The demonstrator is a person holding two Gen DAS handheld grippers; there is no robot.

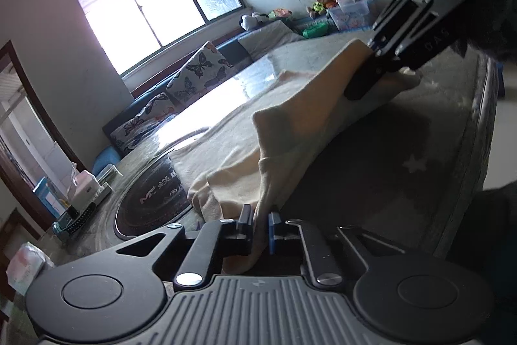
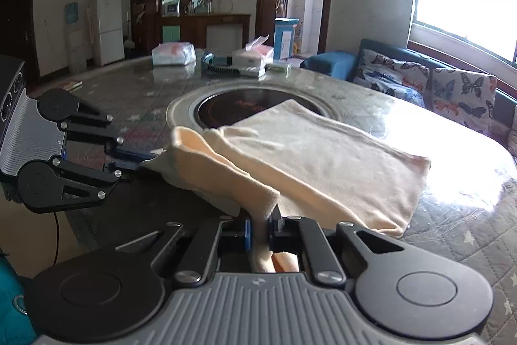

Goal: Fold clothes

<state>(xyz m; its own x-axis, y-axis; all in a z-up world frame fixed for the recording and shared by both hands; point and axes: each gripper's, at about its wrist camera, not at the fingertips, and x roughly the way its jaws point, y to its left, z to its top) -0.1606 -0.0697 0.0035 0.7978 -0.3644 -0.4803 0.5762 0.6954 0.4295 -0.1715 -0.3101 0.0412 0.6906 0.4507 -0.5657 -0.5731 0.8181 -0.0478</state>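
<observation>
A cream garment (image 1: 284,131) (image 2: 323,157) lies on the round grey table (image 1: 371,183) (image 2: 135,99), its near edge lifted off the surface. My left gripper (image 1: 260,230) is shut on one corner of that edge; in the right wrist view it shows at the left (image 2: 142,158), pinching the cloth. My right gripper (image 2: 262,227) is shut on the other corner, and it appears at the upper right of the left wrist view (image 1: 381,67), gripping the fabric. The raised edge stretches between the two grippers, while the far part rests flat and partly covers the black hob (image 2: 236,105).
A black round hob (image 1: 152,202) is set in the table's middle. Tissue packs (image 2: 174,54), a box (image 2: 252,57) and a dark tray (image 2: 219,70) stand at the far side. A sofa with butterfly cushions (image 2: 429,86) runs under the window. A person's dark sleeve (image 1: 494,21) is at the right.
</observation>
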